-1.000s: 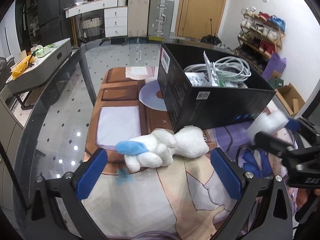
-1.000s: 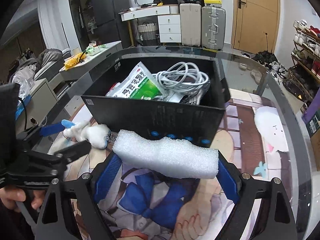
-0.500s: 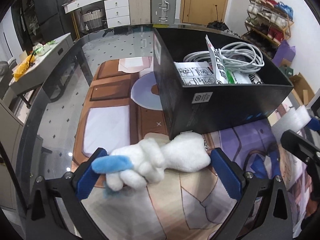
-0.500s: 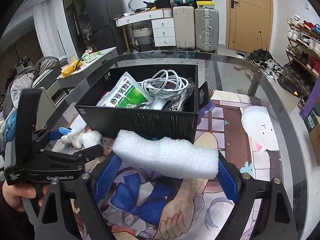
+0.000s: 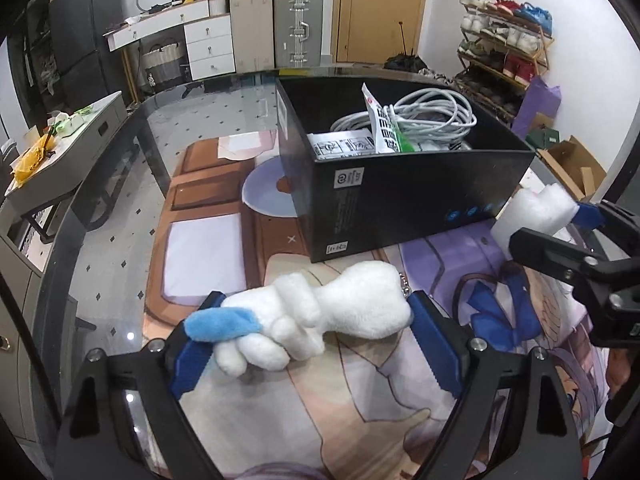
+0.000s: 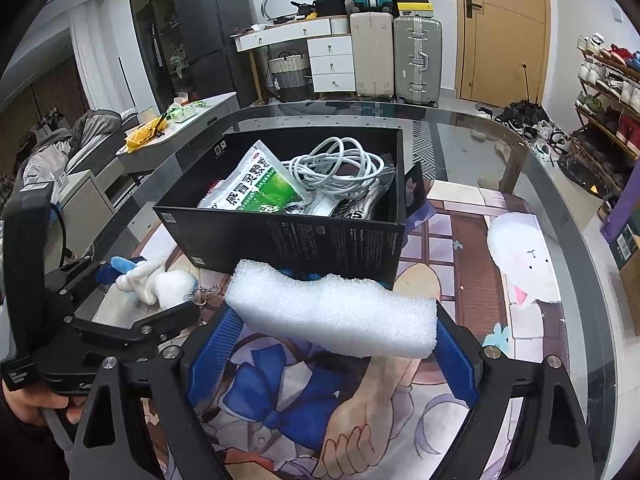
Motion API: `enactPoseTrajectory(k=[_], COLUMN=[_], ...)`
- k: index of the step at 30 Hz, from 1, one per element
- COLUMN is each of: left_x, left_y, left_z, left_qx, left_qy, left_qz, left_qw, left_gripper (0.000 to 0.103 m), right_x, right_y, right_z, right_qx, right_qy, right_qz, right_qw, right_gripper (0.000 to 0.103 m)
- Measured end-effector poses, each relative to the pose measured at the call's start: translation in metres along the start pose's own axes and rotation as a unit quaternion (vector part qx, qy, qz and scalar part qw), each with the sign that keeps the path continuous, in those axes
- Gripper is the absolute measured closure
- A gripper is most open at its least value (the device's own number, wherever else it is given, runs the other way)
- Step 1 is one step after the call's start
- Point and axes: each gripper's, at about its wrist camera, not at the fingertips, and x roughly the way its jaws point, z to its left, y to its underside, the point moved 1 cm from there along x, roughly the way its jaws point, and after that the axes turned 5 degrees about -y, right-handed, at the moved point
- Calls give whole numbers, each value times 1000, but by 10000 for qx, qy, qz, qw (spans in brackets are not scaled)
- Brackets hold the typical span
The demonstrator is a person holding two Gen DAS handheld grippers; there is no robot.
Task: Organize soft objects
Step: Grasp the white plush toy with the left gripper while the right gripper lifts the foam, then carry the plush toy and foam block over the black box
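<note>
A white plush toy (image 5: 340,308) with a blue ear lies crosswise between the fingers of my left gripper (image 5: 314,300). The jaws are closing and both blue pads touch its ends, low over the printed mat (image 5: 360,408). From the right wrist view the same plush toy (image 6: 164,282) shows at the left inside the left gripper (image 6: 132,292). My right gripper (image 6: 338,314) is shut on a white foam block (image 6: 332,312), held end to end just in front of the black box (image 6: 300,240). The foam block (image 5: 532,212) also shows at the right in the left wrist view.
The open black box (image 5: 400,196) holds a coiled white cable (image 6: 336,164) and a green and white packet (image 6: 260,192). It stands on the mat on a round glass table (image 5: 112,264). A hand (image 6: 24,400) holds the left gripper's handle. Suitcases, drawers and shoe racks stand behind.
The left gripper has moved forward around the plush toy and its jaws have narrowed onto its ends. The right gripper still holds the foam block, a little higher relative to the box.
</note>
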Motion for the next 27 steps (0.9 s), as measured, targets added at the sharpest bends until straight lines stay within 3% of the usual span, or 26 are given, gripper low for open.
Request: enactPoseTrajectory(k=[18,27], left_x=[-51,-59], left_y=[-17,-36], left_z=[18,1], left_qx=[-340,-161], left_qy=[497,601], left_qz=[-945,-1222], left_qw=[9937,9906], left_gripper=[13,13], right_x=[-31,-41], right_y=[-6,-14], right_z=[5,7], right_qx=[-146,-503], right_qy=[-29,46], right_qz=[-450,-622], right_qw=[9989,9968], right_gripper=[12,12])
